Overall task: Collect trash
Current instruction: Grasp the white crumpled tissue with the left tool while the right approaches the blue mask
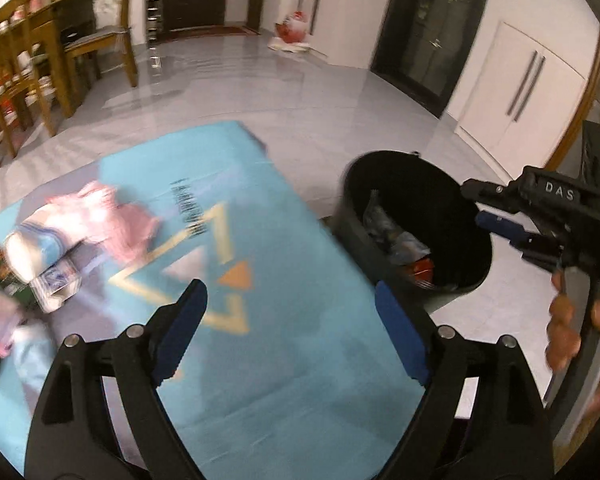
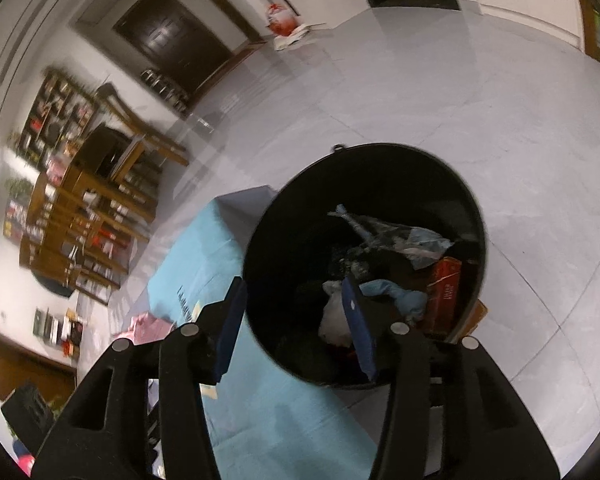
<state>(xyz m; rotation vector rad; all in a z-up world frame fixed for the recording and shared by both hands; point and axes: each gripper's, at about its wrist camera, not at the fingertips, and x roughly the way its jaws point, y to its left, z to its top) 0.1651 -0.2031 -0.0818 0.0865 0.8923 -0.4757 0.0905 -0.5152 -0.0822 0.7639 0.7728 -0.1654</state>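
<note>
A black round bin [image 1: 452, 216] stands on the floor beside a table under a blue cloth [image 1: 260, 320]. The bin [image 2: 284, 216] holds crumpled wrappers, a red box [image 2: 446, 292] and a light blue wad. Several pieces of trash lie blurred at the table's left: pink wrappers [image 1: 108, 220] and a white and blue pack [image 1: 36, 256]. My left gripper [image 1: 290, 332] is open and empty above the cloth. My right gripper [image 2: 294, 320] is open and empty above the bin's near rim; it also shows in the left wrist view [image 1: 488, 208].
Grey tiled floor surrounds the table. Wooden chairs and a dining table [image 1: 24, 64] stand at the far left. A red and white bag [image 1: 294, 30] sits by the far wall. White cabinets [image 1: 524, 88] line the right.
</note>
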